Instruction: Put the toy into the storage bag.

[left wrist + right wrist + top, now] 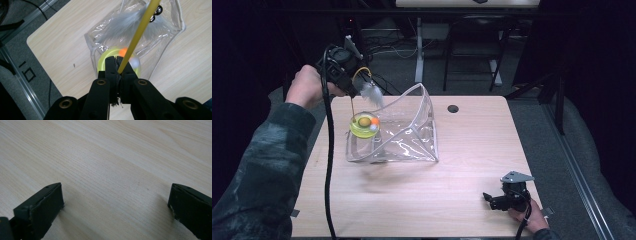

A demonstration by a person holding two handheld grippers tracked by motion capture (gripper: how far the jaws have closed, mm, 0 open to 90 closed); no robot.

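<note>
Now the yellow toy wand (pixel 140 32) sits pinched between the left gripper (pixel 117 60) jaws — above the clear pouch (pixel 160 50).

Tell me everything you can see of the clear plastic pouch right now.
The clear plastic pouch is see-through, glossy and creased, with a pale piped edging. It lies on the wooden table, left of centre, its mouth gaping wide and one rim arching upward. A yellow-green ring toy with small balls hangs at its near-left corner, at the opening. Grey feathers on a yellow rod, pinched in the left gripper, hang over it.
</note>
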